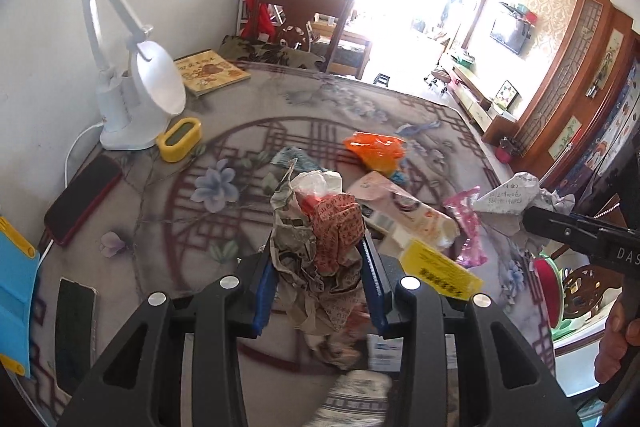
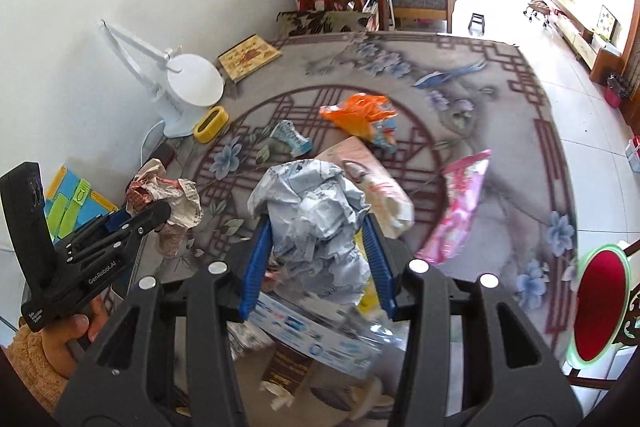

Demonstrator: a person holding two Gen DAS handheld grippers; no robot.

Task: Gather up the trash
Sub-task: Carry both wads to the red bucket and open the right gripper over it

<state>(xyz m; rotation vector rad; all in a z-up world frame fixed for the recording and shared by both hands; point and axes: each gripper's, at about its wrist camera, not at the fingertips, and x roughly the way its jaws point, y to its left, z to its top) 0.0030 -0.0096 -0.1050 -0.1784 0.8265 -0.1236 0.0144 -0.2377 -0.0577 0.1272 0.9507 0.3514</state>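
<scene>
Yellow packet (image 1: 442,269) motion-blurred, print unreadable. Blue-white box (image 2: 320,337) smeared, half hidden behind right tongs (image 2: 318,239). Blue holder (image 1: 14,301) cut by frame edge.

Table (image 2: 500,155) under a grey floral cloth — bearing a white desk lamp (image 2: 184,95), yellow clock (image 2: 211,125), book (image 2: 249,57), red phone (image 1: 82,201), orange bag (image 2: 356,113), pink wrapper (image 2: 460,207) and tissue pack (image 2: 370,179).
</scene>
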